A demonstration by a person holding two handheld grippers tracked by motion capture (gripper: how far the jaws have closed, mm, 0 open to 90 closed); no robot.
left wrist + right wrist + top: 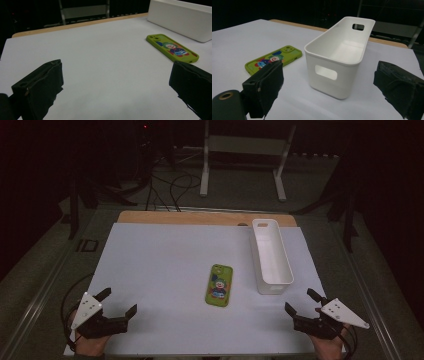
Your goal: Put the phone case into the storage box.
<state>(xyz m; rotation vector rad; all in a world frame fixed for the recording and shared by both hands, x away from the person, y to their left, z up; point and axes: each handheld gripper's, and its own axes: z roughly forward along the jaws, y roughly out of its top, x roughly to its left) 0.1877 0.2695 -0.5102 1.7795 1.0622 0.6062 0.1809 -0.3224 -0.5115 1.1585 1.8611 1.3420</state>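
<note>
Hands sit low at the desk's point(165, 245) near edge, one at each corner. My left tool point(119, 304) gapes wide and empty, angled inward at the phone point(220, 284). My right tool point(302, 301) is just as wide, empty, aimed at the bin point(271, 255). The phone lies flat mid-desk, just left of the bin.

A white sheet point(165, 270) covers the wooden table point(200, 217); a metal stand point(245, 150) stands beyond.
</note>
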